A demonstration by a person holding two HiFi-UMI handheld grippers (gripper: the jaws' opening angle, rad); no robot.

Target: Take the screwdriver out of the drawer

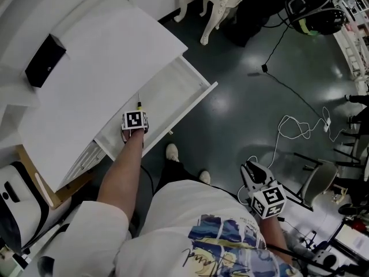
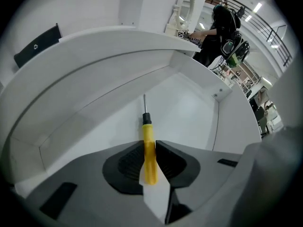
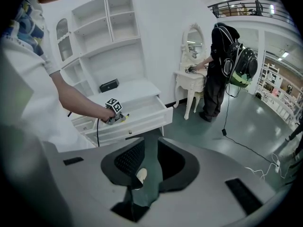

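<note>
A yellow-handled screwdriver (image 2: 148, 132) with a black collar and a thin metal shaft lies in the open white drawer (image 2: 194, 110), its tip pointing to the drawer's back. My left gripper (image 2: 149, 151) reaches steeply down into the drawer (image 1: 176, 85) and its pads press on both sides of the handle. From the head view only the tip end of the screwdriver (image 1: 139, 104) shows past the left gripper (image 1: 138, 112). My right gripper (image 1: 249, 169) hangs over the dark floor at my right side. Its jaws (image 3: 149, 151) stand open with nothing between them.
A black box (image 1: 45, 59) sits on the white desktop above the drawer. A lower drawer (image 1: 83, 159) stands partly open. A white dressing table (image 1: 214, 2) and cables (image 1: 300, 126) are on the floor beyond. Another person (image 3: 221, 65) stands at that table.
</note>
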